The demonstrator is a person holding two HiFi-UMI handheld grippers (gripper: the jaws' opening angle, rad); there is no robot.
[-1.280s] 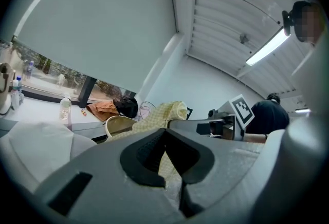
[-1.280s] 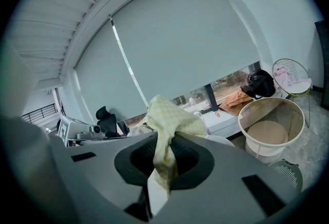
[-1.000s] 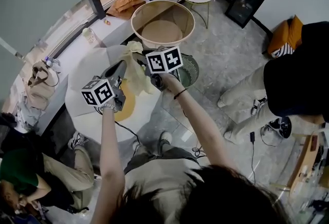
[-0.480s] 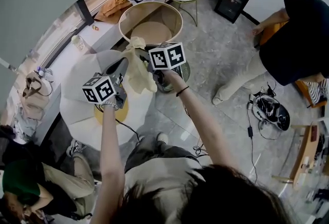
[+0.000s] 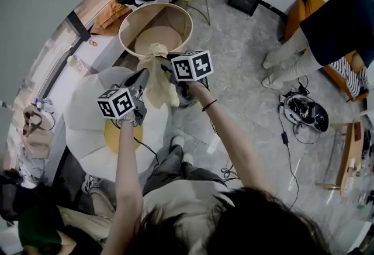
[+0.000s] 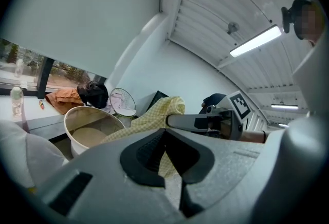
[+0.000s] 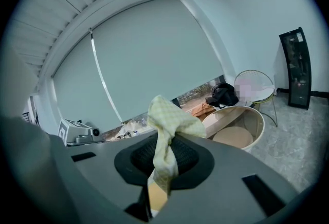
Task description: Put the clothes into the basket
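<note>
Both tongs have carried the garment off the round white desk and toward the basket. A second ago it hung over the desk's far edge. Now its bunched top sits over the basket's near rim, and the rest hangs just outside it, in the gap between desk and basket.

The right tongs are clamped on the garment: a twisted rope of yellow check cloth runs up through the pads and flops over above them. The left tongs are nearly together, with a strip of the same cloth showing in the slit between the pads, so I judge them clamped on it as well. The fabric stretches from there across to the right tongs.

The garment looks light, thin and entirely limp. It folds, twists and drapes under its own weight and keeps no shape. Nothing about it seems fragile or slippery, and woven cloth like this should sit well in ribbed pads. The awkward part is the trailing length, which can catch on the basket's rim or stay hanging outside it.

Taking a gathered bunch holds better than a single edge. Two holds set apart, as here, keep the hanging part short. The basket is wide, open and empty, so the cloth should drop in easily once all of it is over the opening.
</note>
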